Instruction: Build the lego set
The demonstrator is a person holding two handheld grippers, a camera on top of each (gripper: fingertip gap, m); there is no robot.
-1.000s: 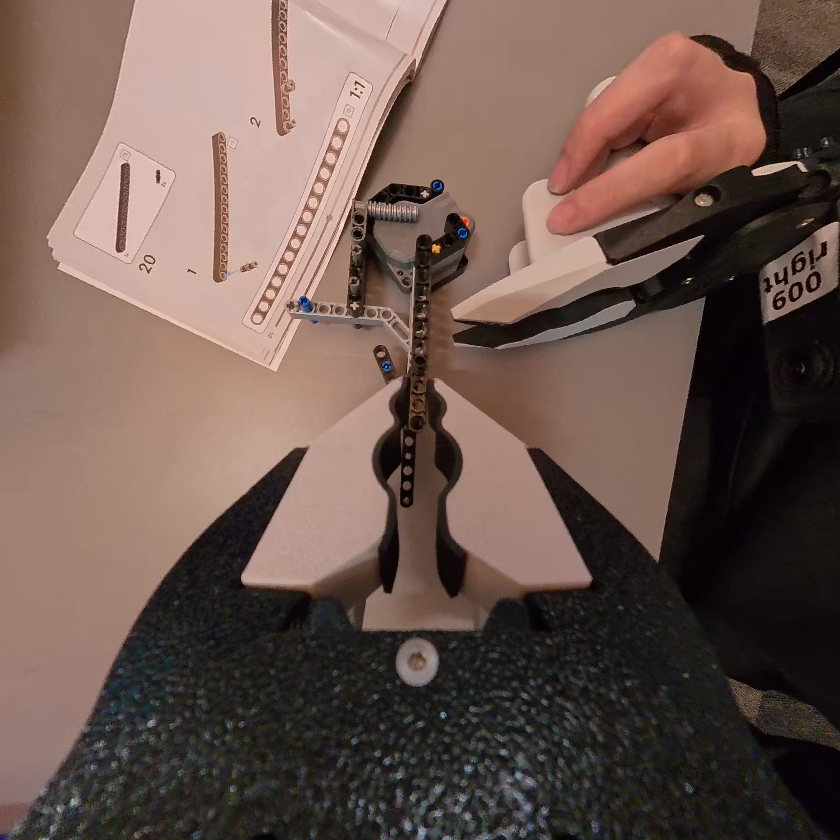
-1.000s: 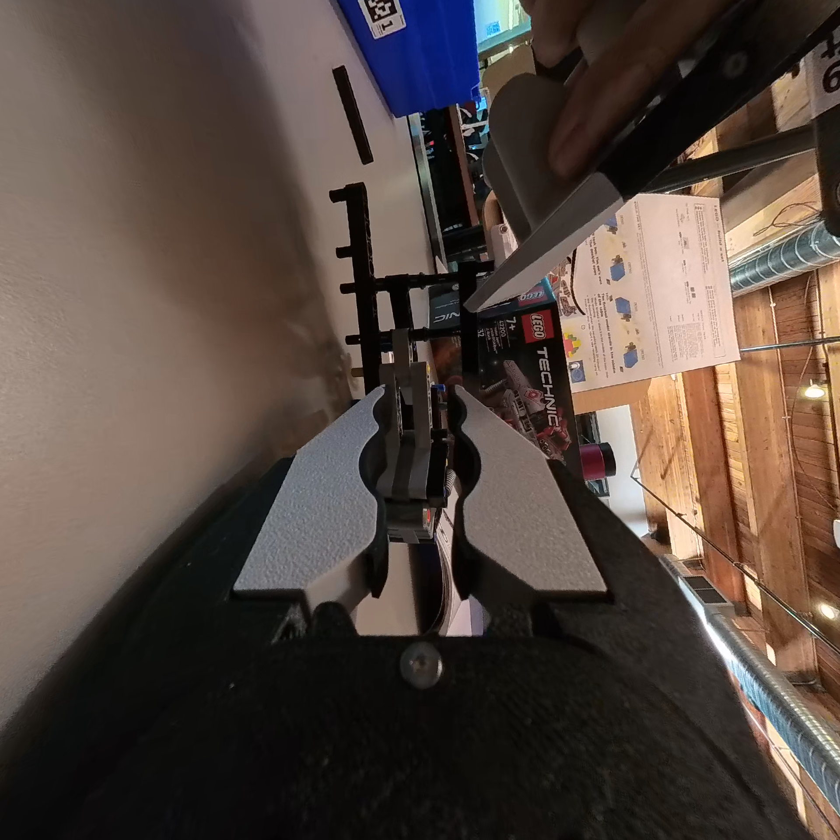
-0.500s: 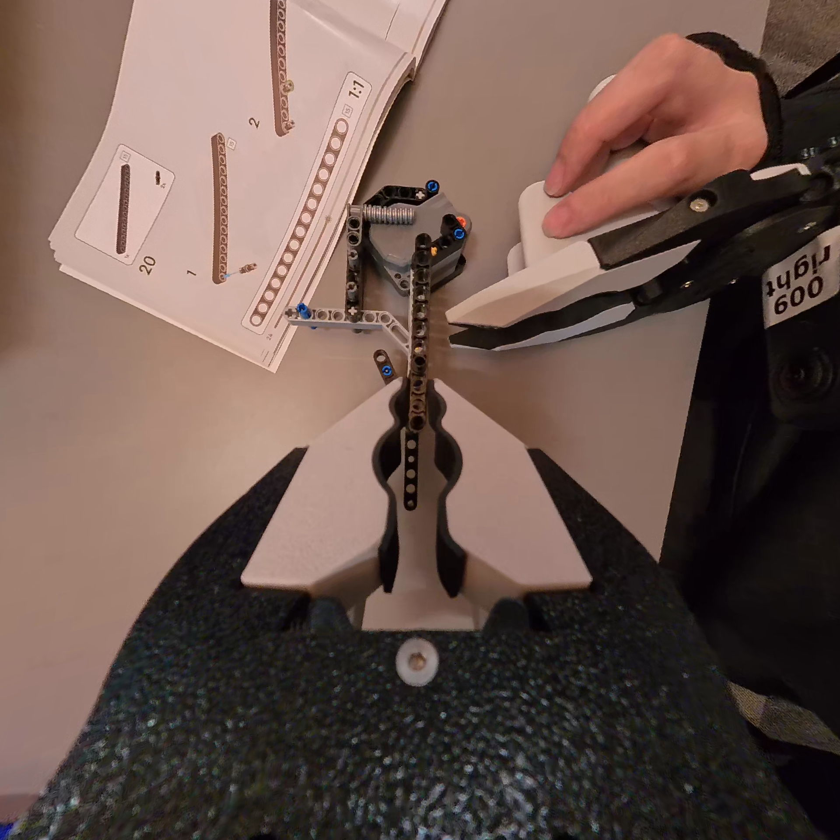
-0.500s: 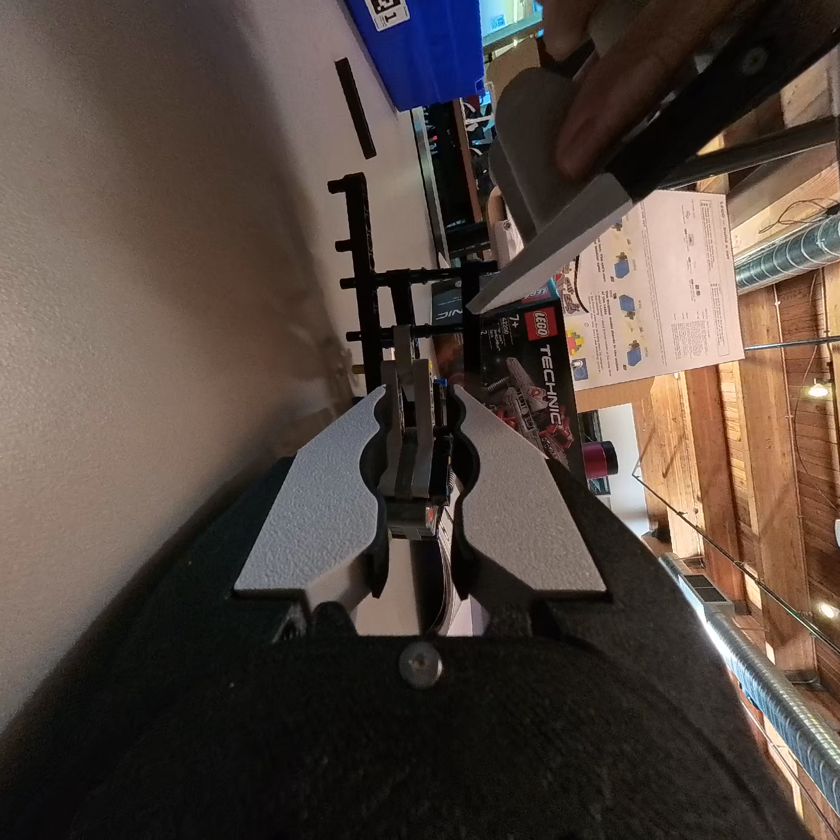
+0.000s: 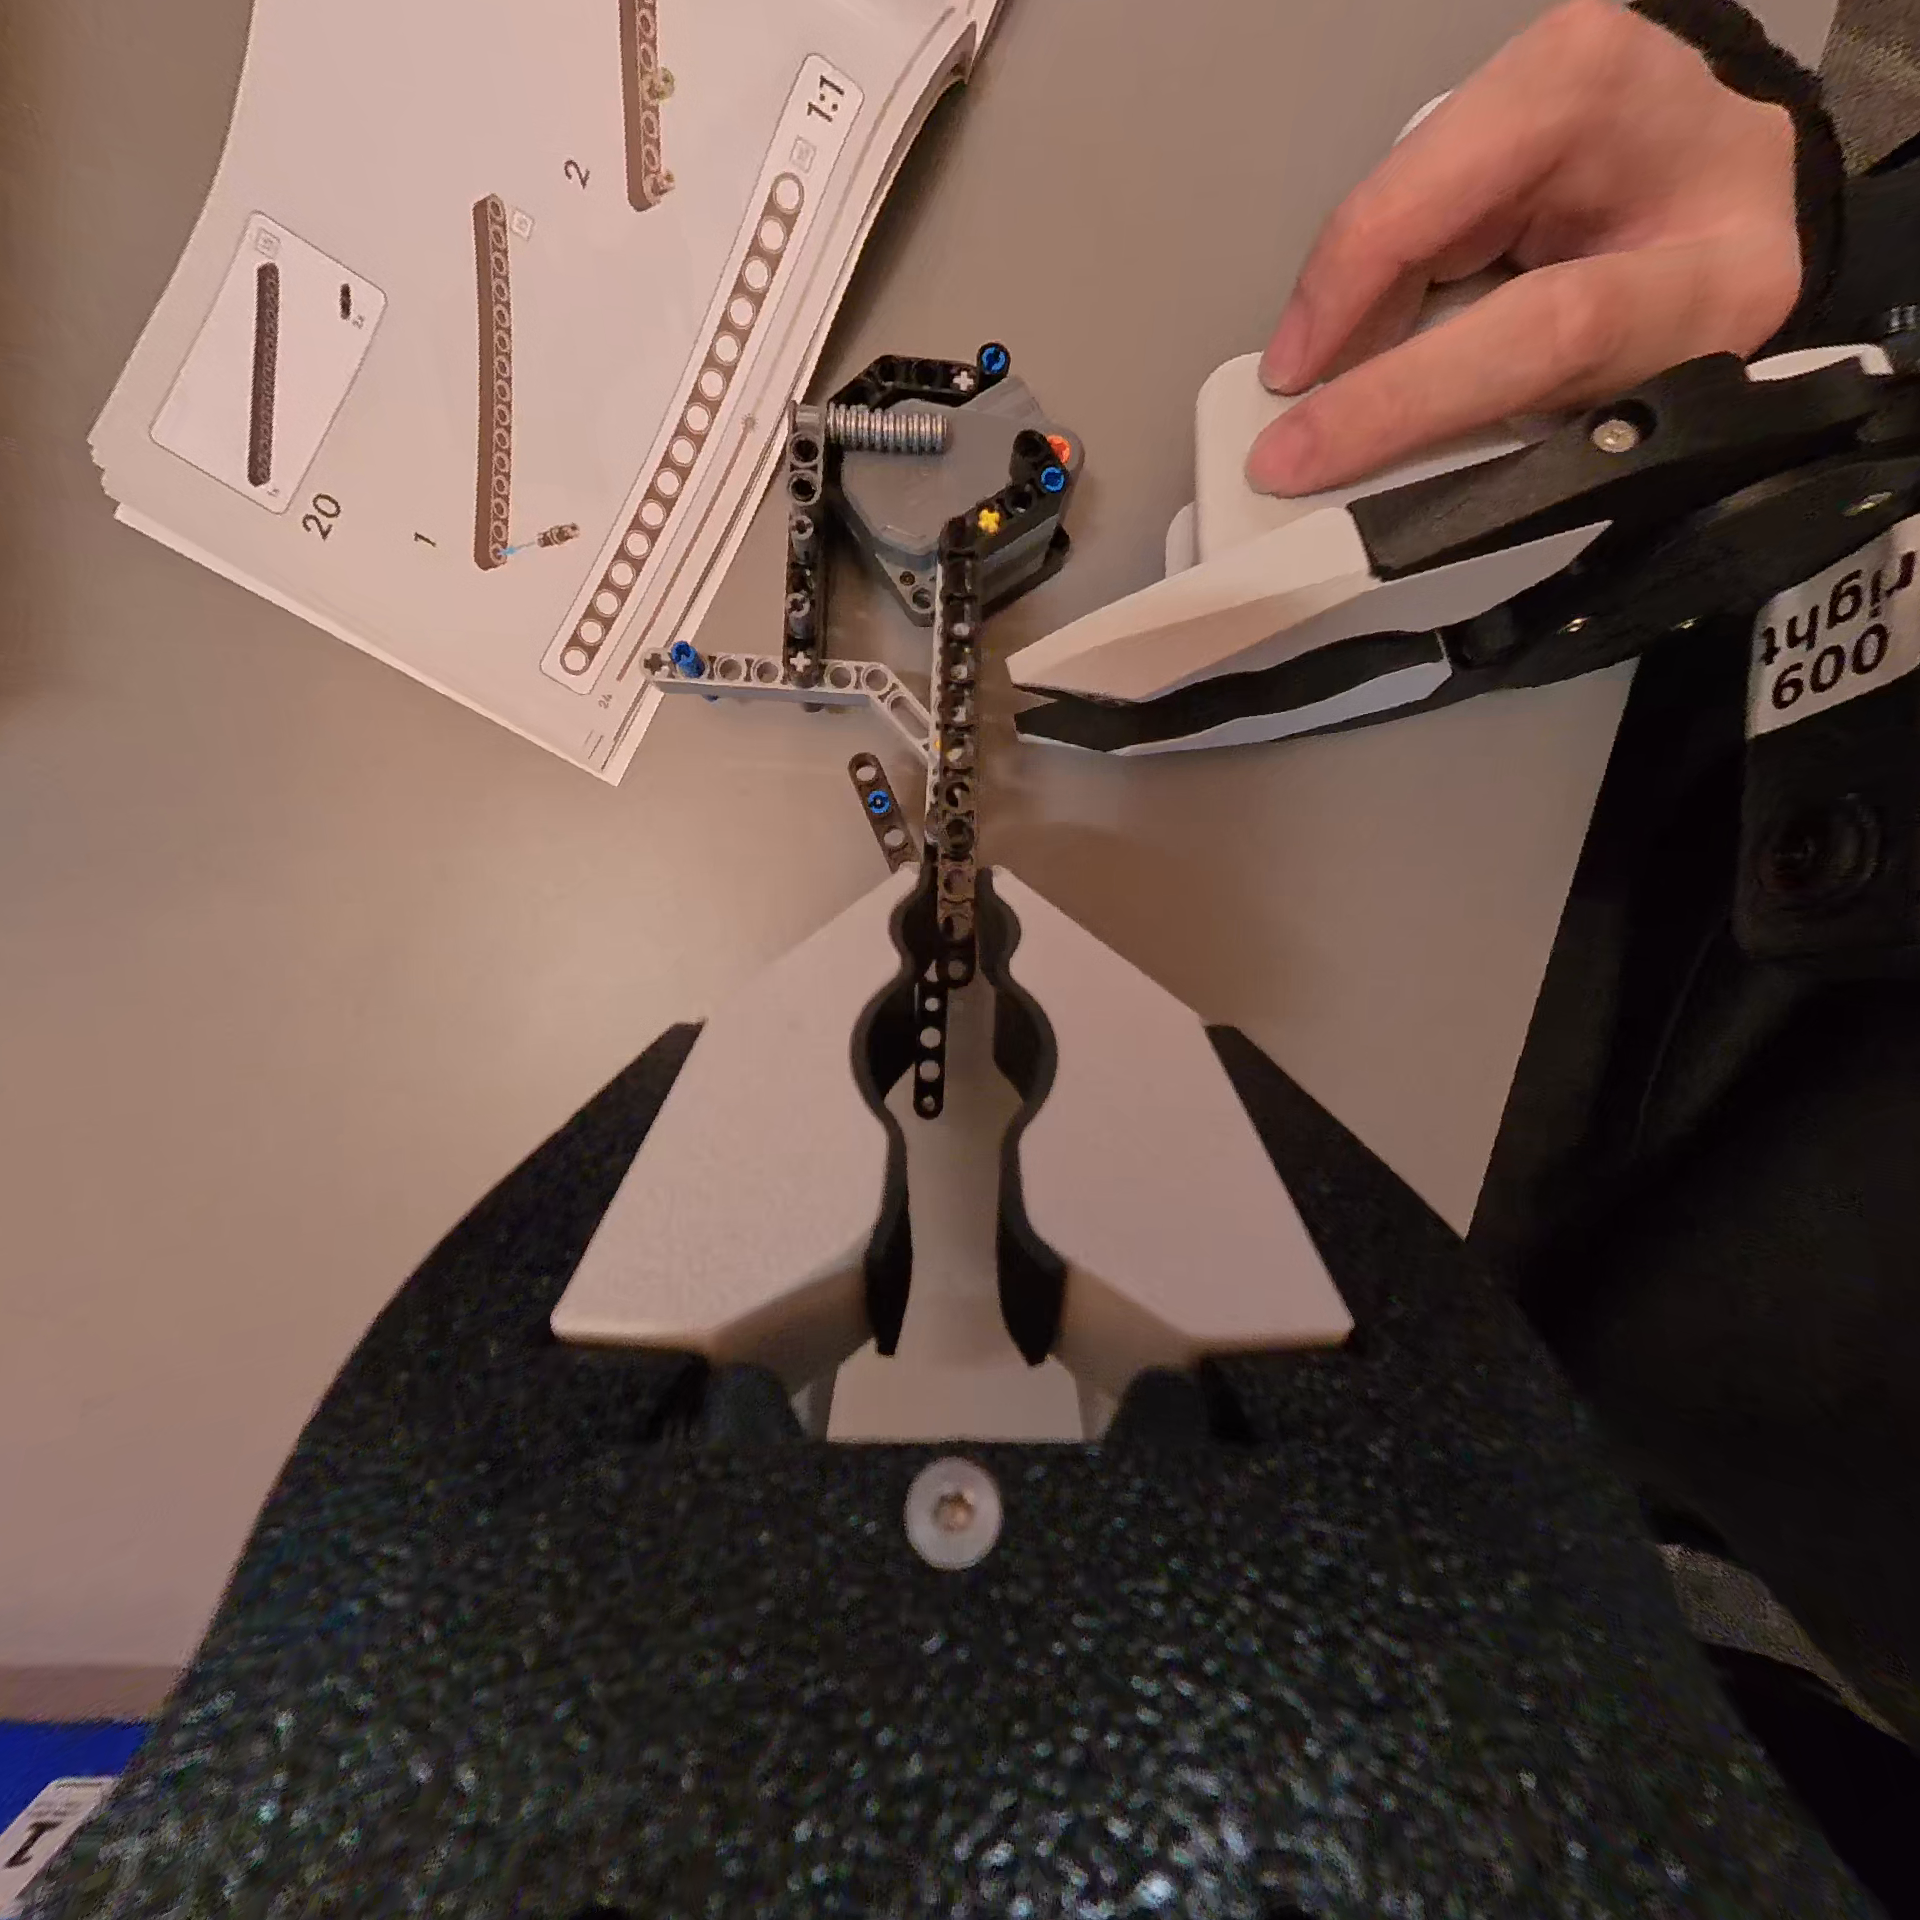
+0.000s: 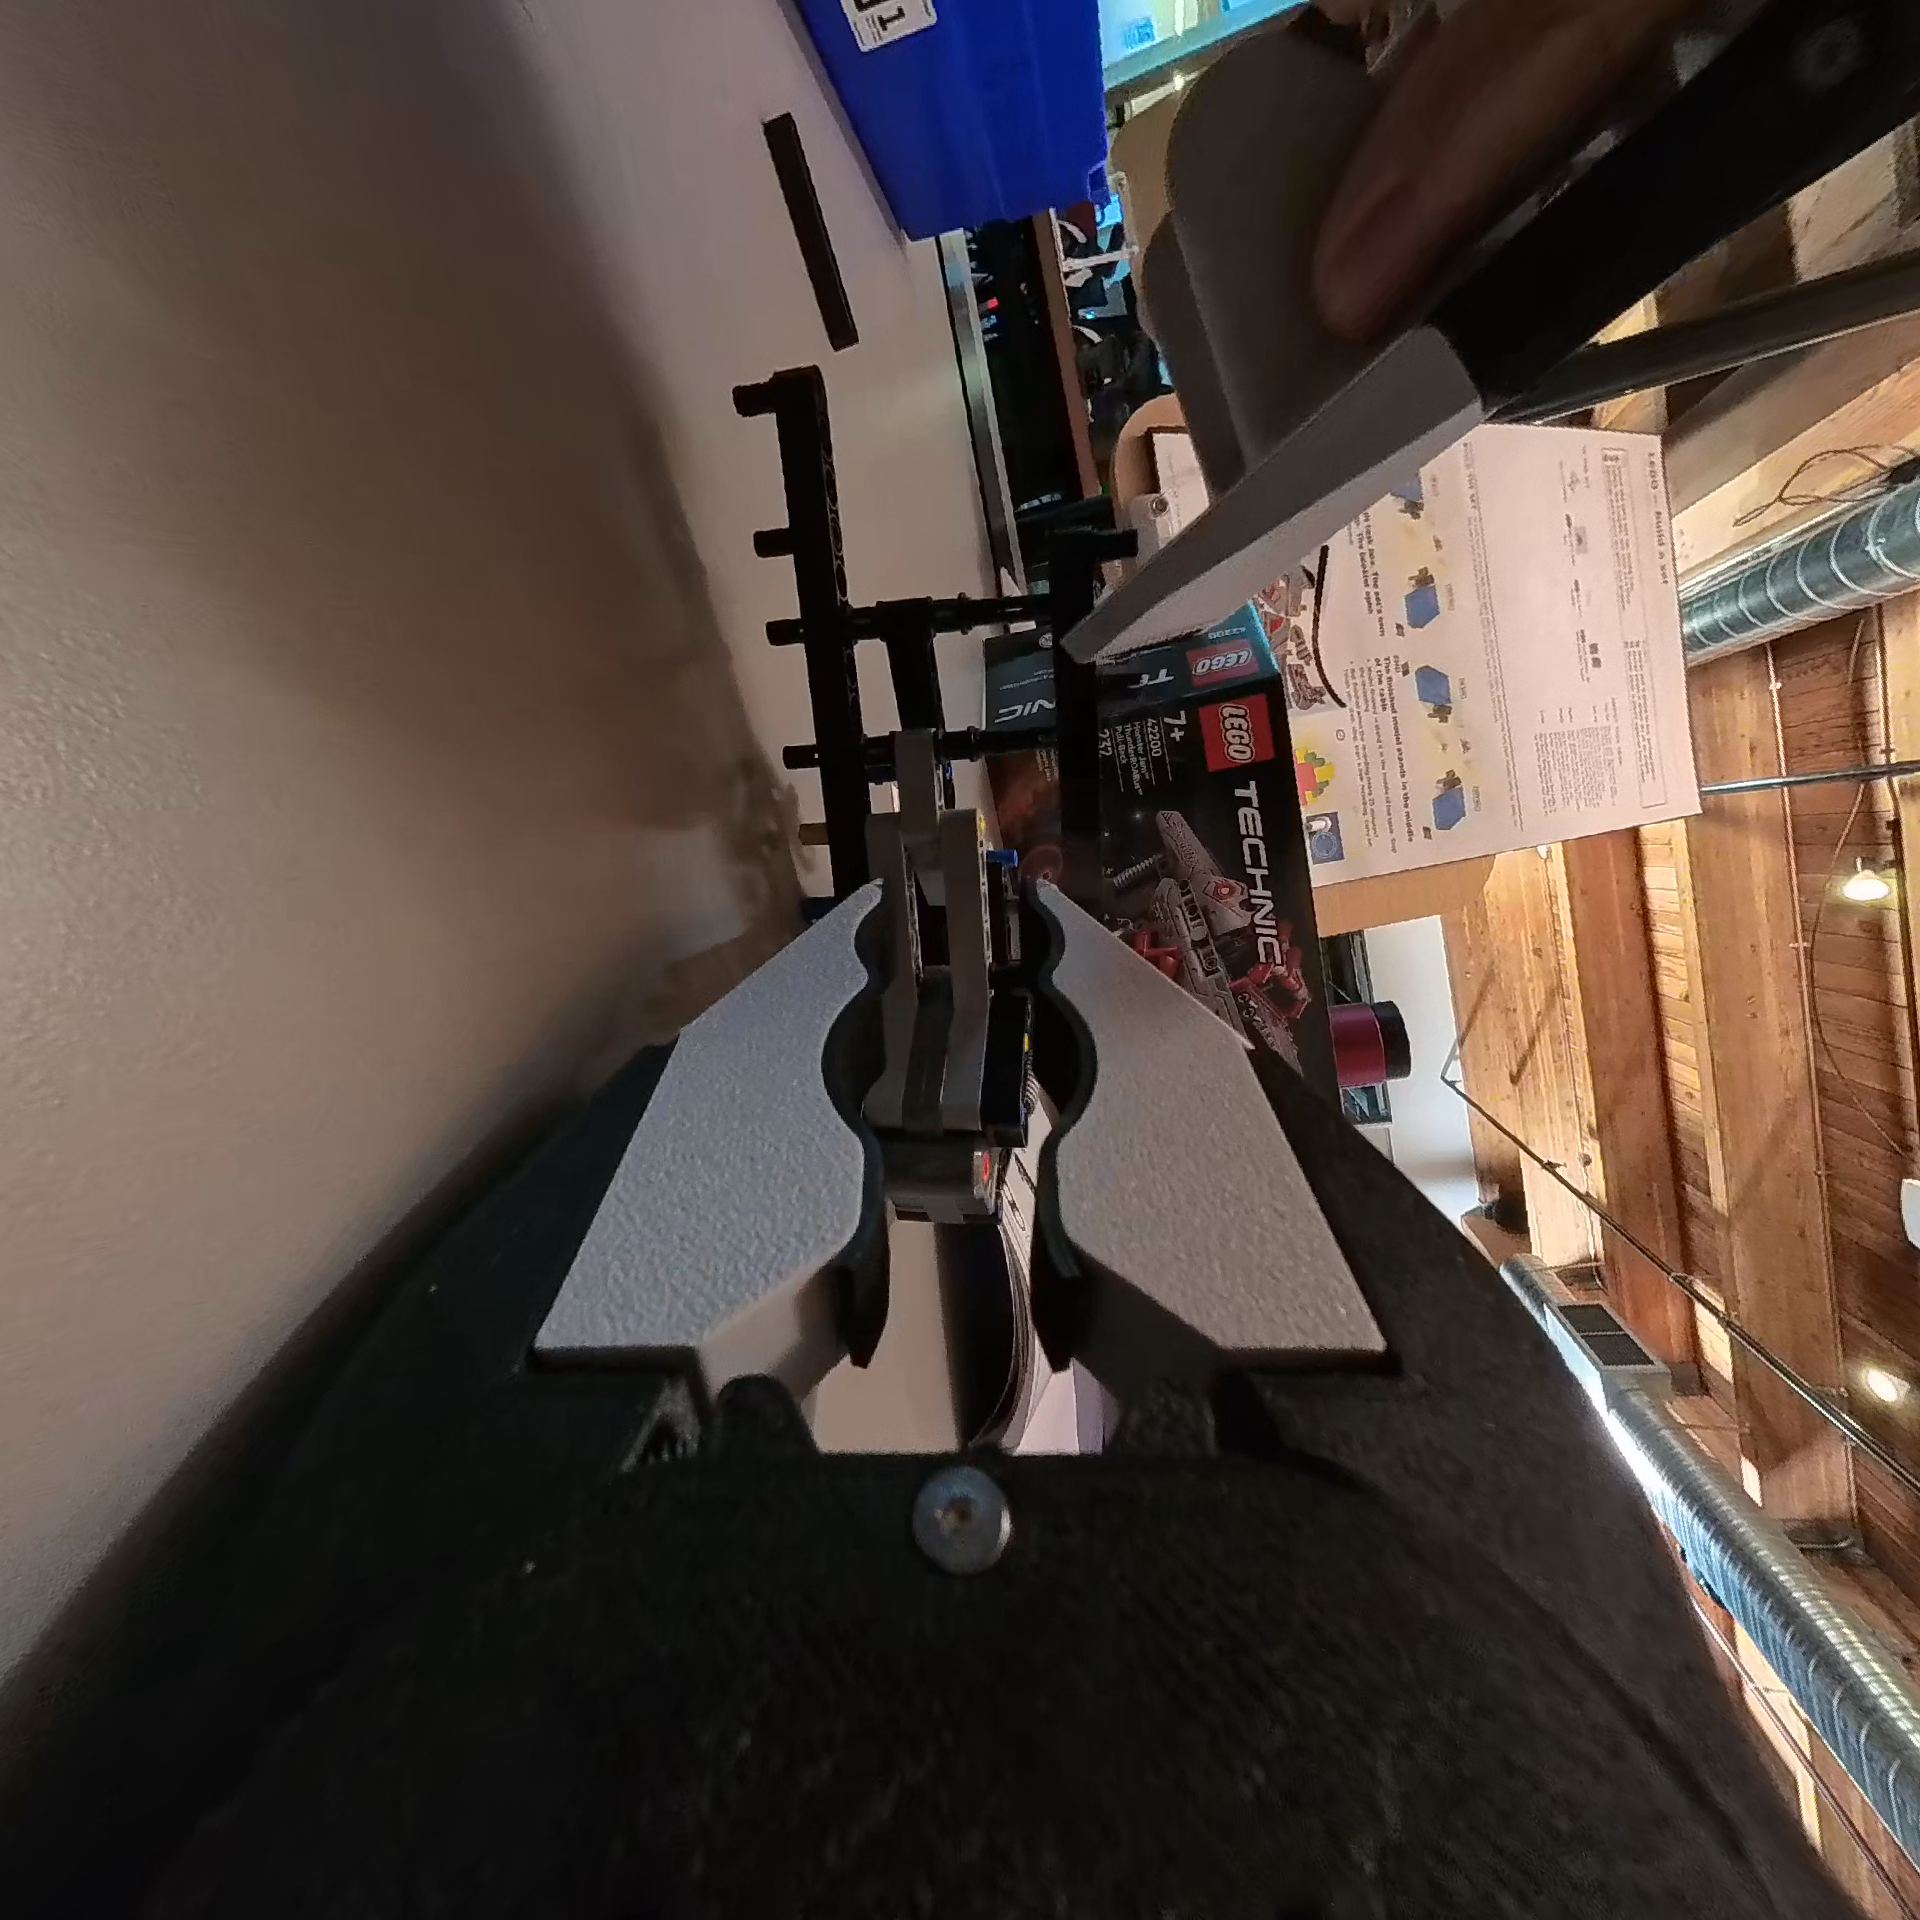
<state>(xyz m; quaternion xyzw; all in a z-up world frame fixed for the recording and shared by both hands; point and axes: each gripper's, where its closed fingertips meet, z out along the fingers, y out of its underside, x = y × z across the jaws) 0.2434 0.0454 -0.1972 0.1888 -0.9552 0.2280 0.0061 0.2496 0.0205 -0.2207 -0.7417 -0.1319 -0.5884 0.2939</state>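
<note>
At the far left of the left wrist view, an open instruction booklet (image 5: 416, 312) lies on the grey worktop (image 5: 260, 987). Just right of its lower corner begins the part-built Lego model (image 5: 914, 582). A light grey beam (image 5: 769, 675) runs crosswise, with a short black link (image 5: 878, 800) carrying a blue pin just below it. The grey motor block (image 5: 925, 499) sits at the far end. Whether the model rests on the worktop or hangs just above it cannot be told.

Next comes the long black beam (image 5: 956, 707). Its long axis runs straight ahead from the left gripper (image 5: 948, 883), away from the camera toward the motor block. The left gripper is clamped on the near part of this beam, and the beam's tail pokes back between the fingers.

Further right, the right gripper (image 5: 1020, 704), held by a hand (image 5: 1538, 260), comes in square to the beam. Its tips are just beside the beam's middle. In its own view the fingers stand a little apart, with grey parts of the model showing in the gap. Whether they pinch anything cannot be told.

The step looks like seating the long beam on the model. That likely turns on the crossing: the left gripper steadies the beam along its length, and the right gripper, nearer the mid-span, would press from the side.
</note>
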